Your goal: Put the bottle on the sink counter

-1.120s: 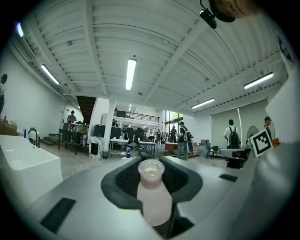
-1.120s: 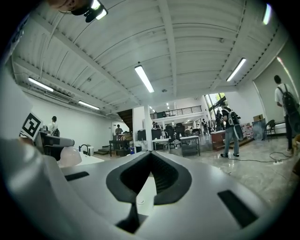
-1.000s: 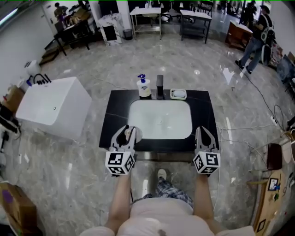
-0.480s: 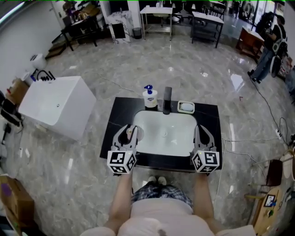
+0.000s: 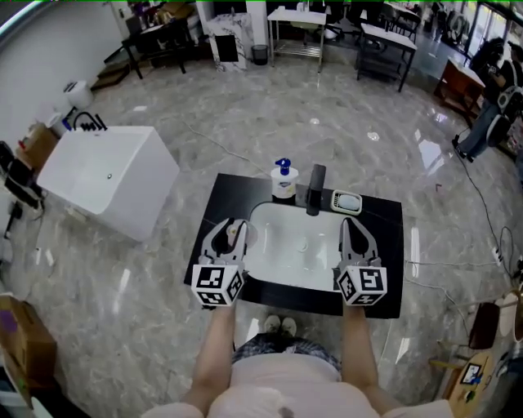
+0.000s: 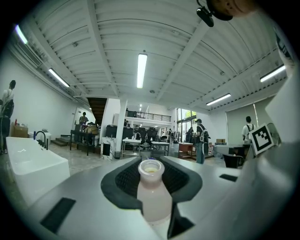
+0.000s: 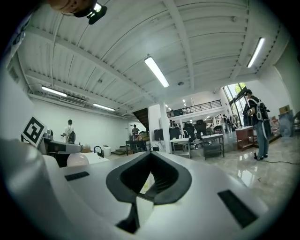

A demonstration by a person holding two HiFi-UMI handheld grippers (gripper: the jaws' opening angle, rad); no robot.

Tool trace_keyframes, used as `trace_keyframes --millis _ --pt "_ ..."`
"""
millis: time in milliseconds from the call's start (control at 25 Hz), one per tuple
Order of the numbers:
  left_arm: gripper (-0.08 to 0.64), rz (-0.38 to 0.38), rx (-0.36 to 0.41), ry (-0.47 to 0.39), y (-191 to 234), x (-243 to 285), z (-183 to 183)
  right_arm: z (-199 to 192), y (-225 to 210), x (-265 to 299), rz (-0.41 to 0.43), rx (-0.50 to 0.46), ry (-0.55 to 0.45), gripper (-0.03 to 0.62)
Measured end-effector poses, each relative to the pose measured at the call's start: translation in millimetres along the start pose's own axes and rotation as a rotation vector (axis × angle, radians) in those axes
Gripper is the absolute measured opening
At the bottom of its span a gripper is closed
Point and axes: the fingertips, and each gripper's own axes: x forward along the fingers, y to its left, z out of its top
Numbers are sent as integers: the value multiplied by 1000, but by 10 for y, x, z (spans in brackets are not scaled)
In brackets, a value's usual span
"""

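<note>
In the left gripper view a pale, milky bottle [image 6: 151,197] with an open neck stands upright between the black pads, and my left gripper [image 6: 151,165] is shut on it. The head view shows that left gripper [image 5: 231,226] with the bottle [image 5: 238,235] over the front left part of the black sink counter [image 5: 222,198], by the white basin [image 5: 288,245]. My right gripper [image 5: 350,224] hovers over the basin's right rim. Seen from its own camera, the right gripper [image 7: 150,157] has its jaws together with nothing between them.
At the back of the counter stand a soap dispenser [image 5: 283,180], a dark faucet [image 5: 315,189] and a soap dish [image 5: 346,201]. A white tub [image 5: 110,173] sits on the marble floor to the left. Tables [image 5: 298,20] and a person [image 5: 490,122] are far off.
The sink counter has come closer. Both grippers have moved forward from its front edge to over the basin's sides. The bottle stays in the left gripper.
</note>
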Motion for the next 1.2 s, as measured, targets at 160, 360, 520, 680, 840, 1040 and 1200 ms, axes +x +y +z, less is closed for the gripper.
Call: trace_keyframes --millis 160,360,520,680,840,1040,1200 --pt "133 39 -18 2 291 106 -11 30 470 442 101 -8 -8 15" --pt "133 70 -19 -11 650 339 3 -14 1127 1080 243 -16 -4 15" --pt "133 89 -28 -5 1005 563 -77 -158 1583 1618 318 -17 15 15" --pt "133 112 -42 3 1371 852 -239 -448 1889 2183 359 -8 49 15" --pt "133 132 -52 14 1742 1144 -425 -774 2127 2721 381 5 90 15" --pt "133 151 -64 17 2155 1531 -703 -1245 2325 3318 389 6 141 15" --pt "133 161 -61 25 2372 1830 -959 -1619 2296 3659 384 4 178 15"
